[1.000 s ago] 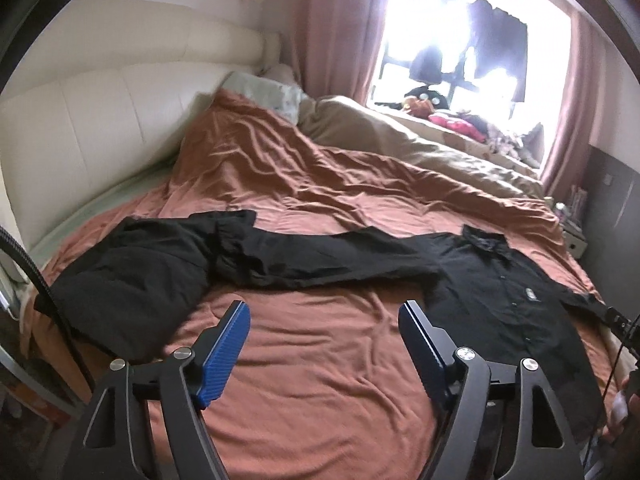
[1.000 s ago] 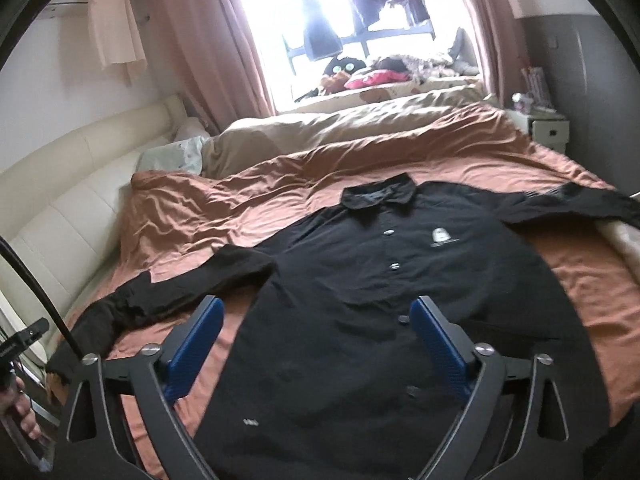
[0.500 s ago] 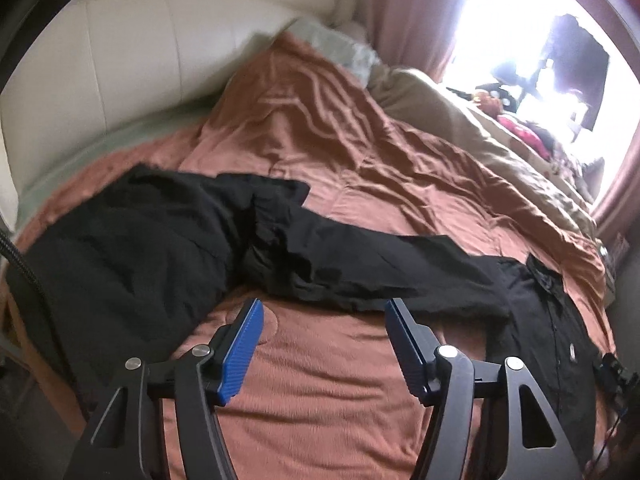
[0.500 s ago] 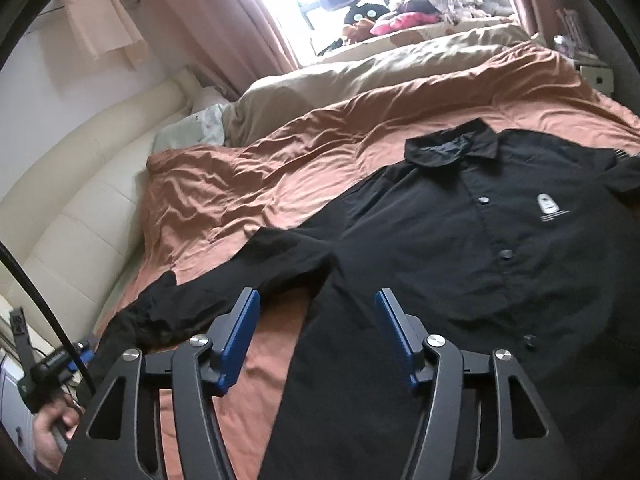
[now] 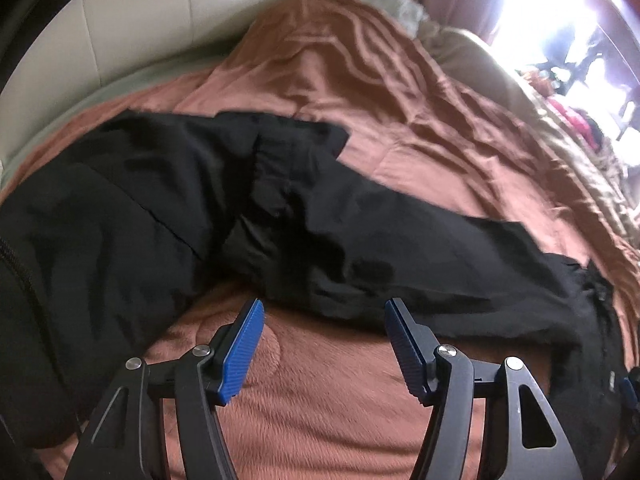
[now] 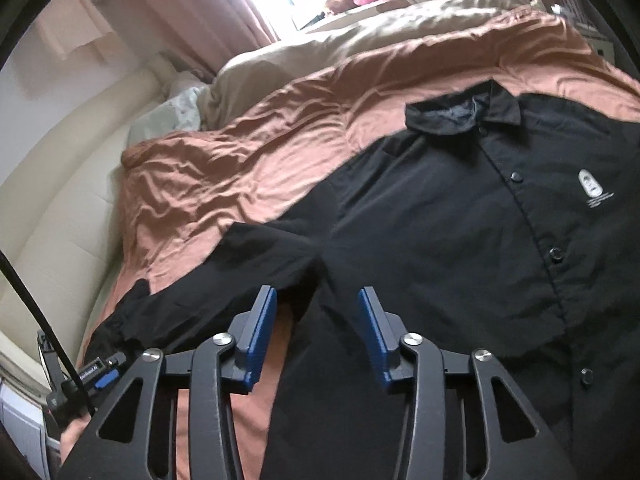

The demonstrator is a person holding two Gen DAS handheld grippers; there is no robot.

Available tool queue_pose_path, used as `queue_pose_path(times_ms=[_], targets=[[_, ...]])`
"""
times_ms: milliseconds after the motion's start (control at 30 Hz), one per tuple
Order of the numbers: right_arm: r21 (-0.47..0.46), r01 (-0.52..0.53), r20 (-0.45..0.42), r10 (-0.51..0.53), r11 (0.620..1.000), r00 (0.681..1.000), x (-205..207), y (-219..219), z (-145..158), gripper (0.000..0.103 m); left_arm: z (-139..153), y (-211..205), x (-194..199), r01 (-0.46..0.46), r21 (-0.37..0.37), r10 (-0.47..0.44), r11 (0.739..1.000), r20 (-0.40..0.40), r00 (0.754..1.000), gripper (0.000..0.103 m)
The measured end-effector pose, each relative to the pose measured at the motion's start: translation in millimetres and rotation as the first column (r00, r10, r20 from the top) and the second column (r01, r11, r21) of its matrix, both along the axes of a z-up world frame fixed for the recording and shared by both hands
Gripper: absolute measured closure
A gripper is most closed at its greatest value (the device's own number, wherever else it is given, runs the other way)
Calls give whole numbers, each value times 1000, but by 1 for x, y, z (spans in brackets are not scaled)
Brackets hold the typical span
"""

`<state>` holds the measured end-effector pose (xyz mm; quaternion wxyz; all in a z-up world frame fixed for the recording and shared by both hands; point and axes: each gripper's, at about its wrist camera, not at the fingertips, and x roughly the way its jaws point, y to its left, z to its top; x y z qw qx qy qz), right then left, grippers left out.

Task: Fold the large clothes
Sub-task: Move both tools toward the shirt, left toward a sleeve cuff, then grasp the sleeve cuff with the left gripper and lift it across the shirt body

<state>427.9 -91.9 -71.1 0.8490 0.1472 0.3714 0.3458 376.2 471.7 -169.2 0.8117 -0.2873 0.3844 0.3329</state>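
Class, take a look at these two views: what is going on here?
A person is holding a two-finger gripper in each hand over a bed, about to fold a black shirt spread face up on the rust-coloured blanket. The left gripper stands open just short of the shirt's long sleeve, not touching it. The right gripper hovers near the armpit where sleeve meets body, and its jaws are closing, with no cloth pinched yet. No fold has been made.

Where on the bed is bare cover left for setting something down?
Bare cover lies between sleeve, shirt collar and the pillows; another patch sits below the sleeve. The shirt side, and the dark garment by the sleeve end, are crowded.
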Motion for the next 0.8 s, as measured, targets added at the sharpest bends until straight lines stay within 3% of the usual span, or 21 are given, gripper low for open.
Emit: queue_pose_path(times_ms=[167, 267, 367, 400, 433, 567, 800], targets=[[37, 8, -98, -4, 999, 995, 30, 10, -14, 75, -29, 14, 16, -22, -12, 21, 1000, -83, 996, 44], [79, 22, -156, -9, 997, 988, 45, 13, -20, 81, -37, 22, 23, -43, 2, 43, 999, -81, 996, 46], [111, 38, -191, -16, 993, 981, 59, 12, -23, 85, -35, 24, 30, -42, 37, 45, 998, -78, 996, 68], [125, 37, -200, -12, 992, 980, 62, 15, -25, 87, -32, 23, 32, -24, 36, 26, 999, -66, 997, 83], [144, 36, -212, -5, 989, 977, 66, 17, -26, 88, -31, 23, 34, -15, 34, 17, 999, -60, 998, 90], [210, 25, -254, 30, 977, 967, 81, 25, -33, 89, 2, 8, 41, 23, 140, -21, 990, -14, 1000, 94], [251, 21, -329, 65, 968, 942, 112, 53, -62, 89, 87, -16, 49, 108, 245, -138, 964, 110, 984, 95]])
